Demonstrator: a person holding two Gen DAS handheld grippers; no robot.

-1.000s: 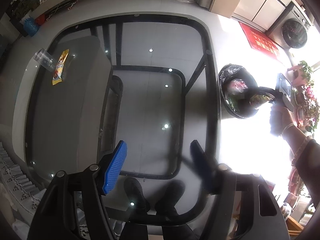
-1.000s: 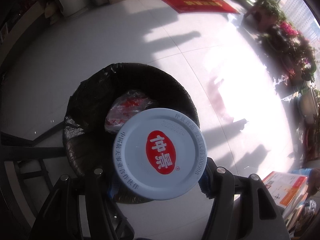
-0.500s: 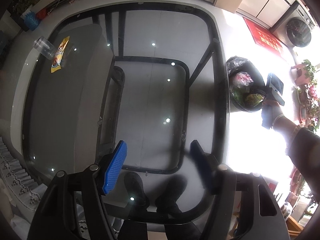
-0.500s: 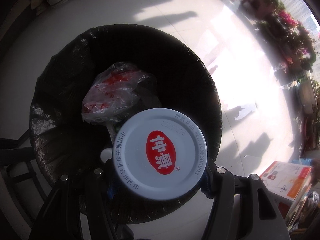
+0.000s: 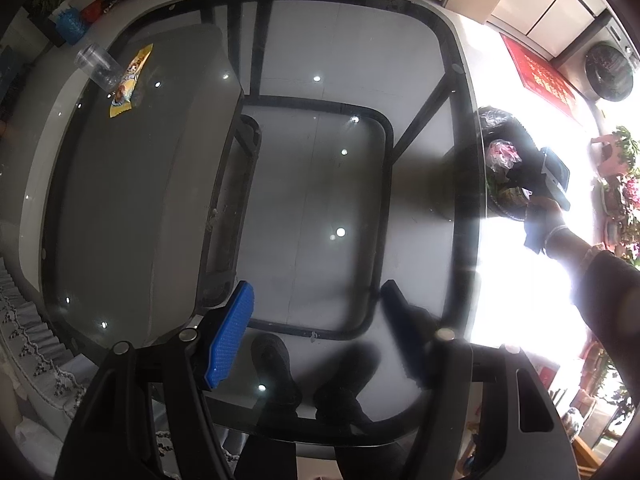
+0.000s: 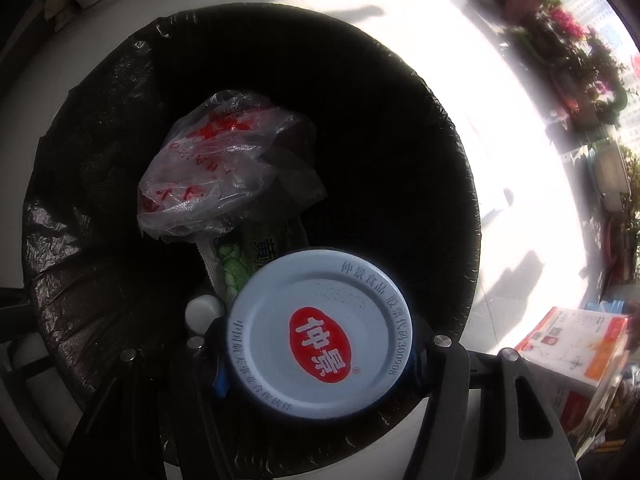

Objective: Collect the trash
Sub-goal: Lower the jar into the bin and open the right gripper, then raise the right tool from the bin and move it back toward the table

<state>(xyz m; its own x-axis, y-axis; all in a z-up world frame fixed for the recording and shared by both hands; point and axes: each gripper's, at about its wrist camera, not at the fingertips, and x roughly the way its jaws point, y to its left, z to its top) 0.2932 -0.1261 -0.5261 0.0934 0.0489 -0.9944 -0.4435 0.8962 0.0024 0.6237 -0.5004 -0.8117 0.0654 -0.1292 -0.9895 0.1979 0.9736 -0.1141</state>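
In the right wrist view my right gripper (image 6: 318, 354) is shut on a jar with a pale blue lid (image 6: 320, 332) bearing a red oval label, held over the open black-lined trash bin (image 6: 448, 128). Inside the bin lie a crumpled clear plastic bag with red print (image 6: 216, 172), a green wrapper (image 6: 256, 256) and a small white cap (image 6: 202, 312). My left gripper (image 5: 318, 320) hangs open and empty above the glass table (image 5: 132, 208). A yellow snack wrapper (image 5: 130, 80) and a clear plastic cup (image 5: 100, 68) lie at the table's far left. The bin (image 5: 500, 136) shows at the right, with the right gripper (image 5: 550, 178) over it.
A person's shoes (image 5: 276, 376) show through the glass by the table's near edge. A red mat (image 5: 540, 80) and a washing machine (image 5: 610, 72) stand beyond the bin. Potted plants (image 6: 560, 36) line the bright window side. Printed papers (image 6: 572, 344) lie right of the bin.
The right gripper has sunk with the jar toward the bin, whose opening now fills the view. The left gripper has drifted lower over the table and stayed open.
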